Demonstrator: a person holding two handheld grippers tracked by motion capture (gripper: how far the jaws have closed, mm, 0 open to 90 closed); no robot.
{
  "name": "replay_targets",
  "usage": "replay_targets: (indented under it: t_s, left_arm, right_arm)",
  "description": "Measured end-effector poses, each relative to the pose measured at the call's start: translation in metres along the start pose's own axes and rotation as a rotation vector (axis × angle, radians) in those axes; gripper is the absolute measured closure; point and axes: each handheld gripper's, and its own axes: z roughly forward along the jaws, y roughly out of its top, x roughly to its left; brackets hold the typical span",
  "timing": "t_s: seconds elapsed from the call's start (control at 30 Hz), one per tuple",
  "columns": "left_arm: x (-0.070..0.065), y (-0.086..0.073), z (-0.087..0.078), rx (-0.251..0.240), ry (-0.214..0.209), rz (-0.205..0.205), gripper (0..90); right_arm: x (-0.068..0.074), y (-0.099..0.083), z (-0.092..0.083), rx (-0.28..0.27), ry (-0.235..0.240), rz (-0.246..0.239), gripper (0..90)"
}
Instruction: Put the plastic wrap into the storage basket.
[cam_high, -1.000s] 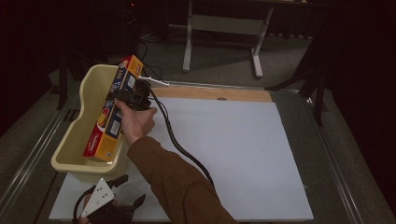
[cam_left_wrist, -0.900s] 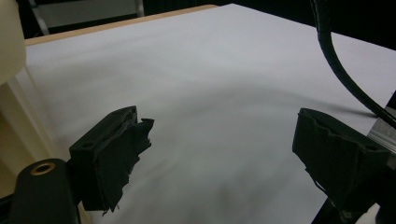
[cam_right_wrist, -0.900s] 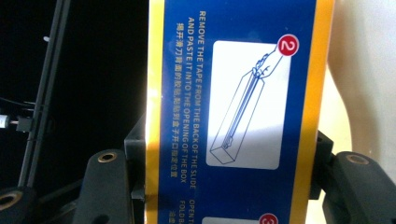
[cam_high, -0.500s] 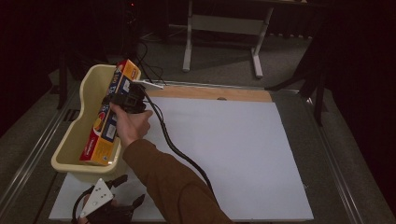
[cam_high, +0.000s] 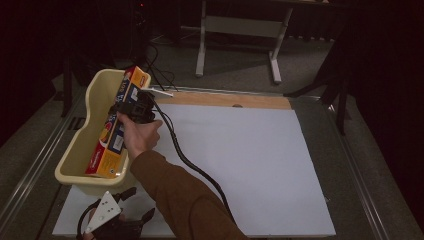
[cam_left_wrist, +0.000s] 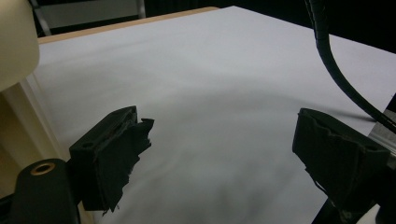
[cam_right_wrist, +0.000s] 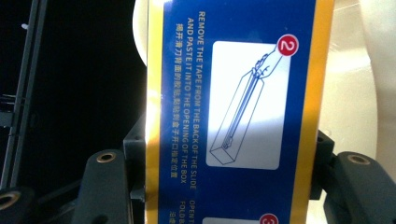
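One long box (cam_high: 114, 131) clamped in right hand-held gripper (cam_high: 131, 107), over tub (cam_high: 85, 145), left hand-held gripper (cam_left_wrist: 219, 158) apart.

A large white rectangular sheet (cam_high: 240, 165) covers most of the grey tabletop (cam_high: 345, 165), whose bare surface shows as a border beyond the sheet's right edge. Along the sheet's far edge runs a light wooden strip (cam_high: 230, 100). A pale yellow plastic tub (cam_high: 82, 150) stands at the sheet's left edge, reaching from the near left corner toward the far left corner. A black ribbed cable (cam_high: 192, 167) trails across the sheet, just right of the tub.
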Motion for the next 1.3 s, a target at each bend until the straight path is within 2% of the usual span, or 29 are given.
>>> replay_targets:
  t_s: [0.4, 0.6, 0.63, 0.67, 0.77, 0.8, 0.93, 1.3]
  left_arm:
    - [0.000, 0.000, -0.001, -0.004, 0.004, -0.005, 15.5]
    - [0.000, 0.000, -0.001, -0.005, 0.004, -0.004, 15.5]
    - [0.000, 0.000, -0.001, -0.003, 0.004, -0.002, 15.5]
    - [0.000, 0.000, 0.000, -0.001, 0.003, 0.000, 15.5]
    - [0.000, 0.000, 0.000, 0.003, 0.003, 0.001, 15.5]
    - [0.000, 0.000, 0.000, 0.004, 0.004, 0.003, 15.5]
    - [-0.001, -0.001, -0.001, 0.002, 0.006, 0.002, 15.5]
    - [-0.001, 0.000, -0.001, 0.002, 0.008, 0.005, 15.5]
  right_arm:
    - [0.001, -0.003, 0.002, -0.013, -0.037, -0.013, 38.4]
    - [-0.002, -0.001, 0.001, -0.016, -0.070, 0.012, 29.6]
    - [-0.003, -0.001, -0.001, -0.031, -0.063, 0.009, 30.8]
    - [-0.004, 0.000, -0.003, -0.032, -0.028, 0.012, 31.0]
    - [-0.001, 0.001, -0.006, -0.035, -0.001, 0.015, 31.0]
    - [0.002, 0.001, -0.007, -0.016, 0.014, 0.004, 31.2]
    - [0.002, -0.002, -0.005, 0.001, -0.006, -0.016, 32.2]
    - [0.000, 0.000, -0.016, -0.001, -0.019, -0.084, 34.6]
